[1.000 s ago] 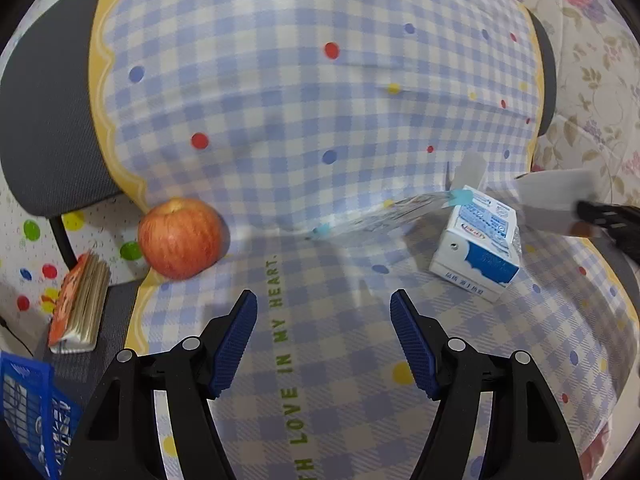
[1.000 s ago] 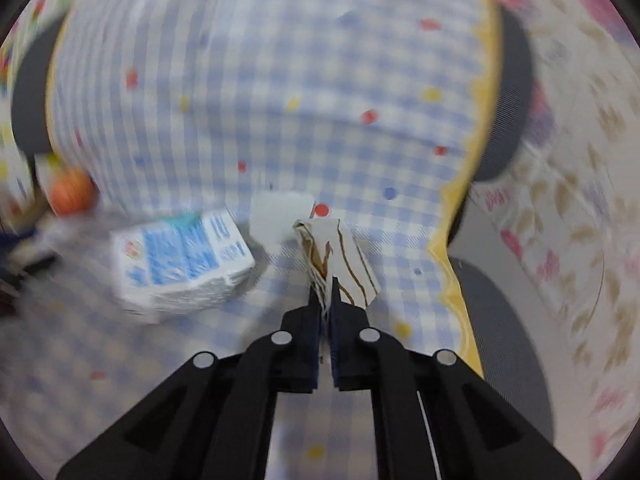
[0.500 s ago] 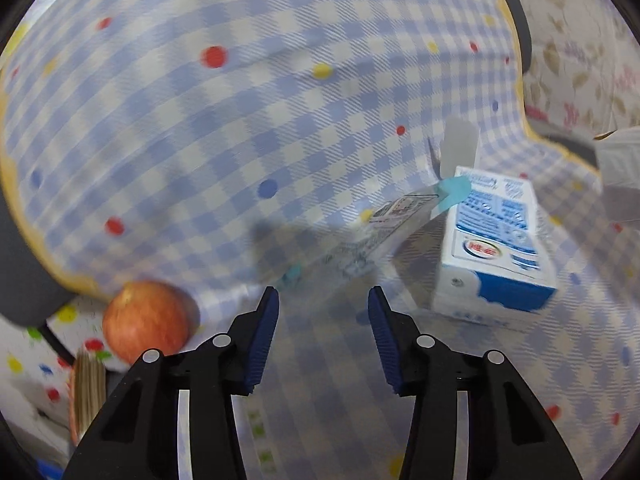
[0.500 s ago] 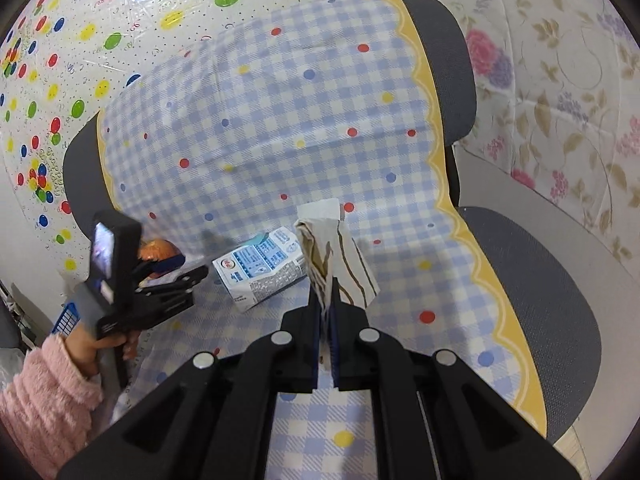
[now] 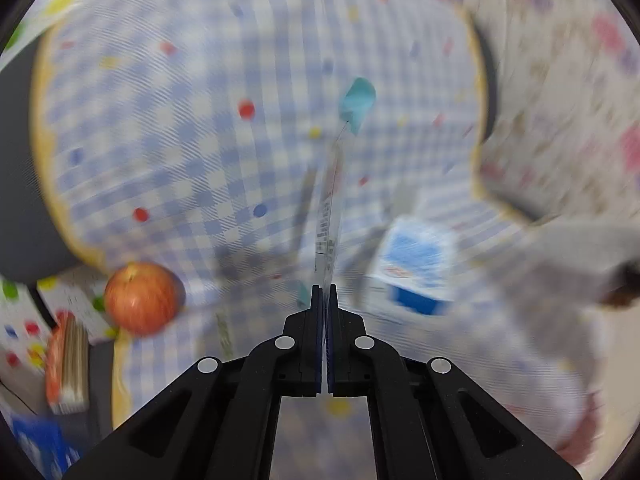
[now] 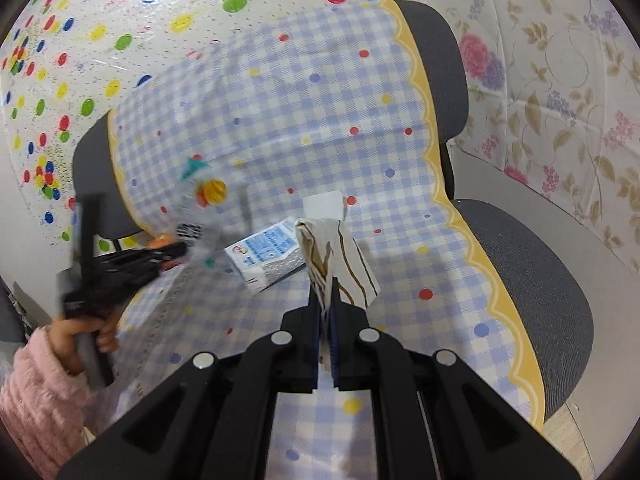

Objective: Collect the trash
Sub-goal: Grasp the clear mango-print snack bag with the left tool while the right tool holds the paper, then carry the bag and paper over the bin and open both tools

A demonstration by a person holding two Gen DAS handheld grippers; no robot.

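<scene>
Checkered cloth (image 6: 280, 120) backs each clenched gripper: left (image 5: 325, 292) pinching clear wrapper (image 5: 330, 216), right (image 6: 325, 286) brown-streaked paper (image 6: 336, 256).

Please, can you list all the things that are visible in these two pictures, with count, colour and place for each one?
clear plastic wrapper: 1, transparent with teal end, raised above the cloth, pinched in the left gripper
paper wrapper: 1, white with brown lines, pinched in the right gripper
milk carton: 1, white and blue, lying on the cloth
apple: 1, red, at the cloth's left edge
checked cloth: 1, blue and white with dots, draped over the chair
chair: 1, grey
small book: 1, orange cover, left of the chair
left gripper: 1, black, shut
right gripper: 1, black, shut
</scene>
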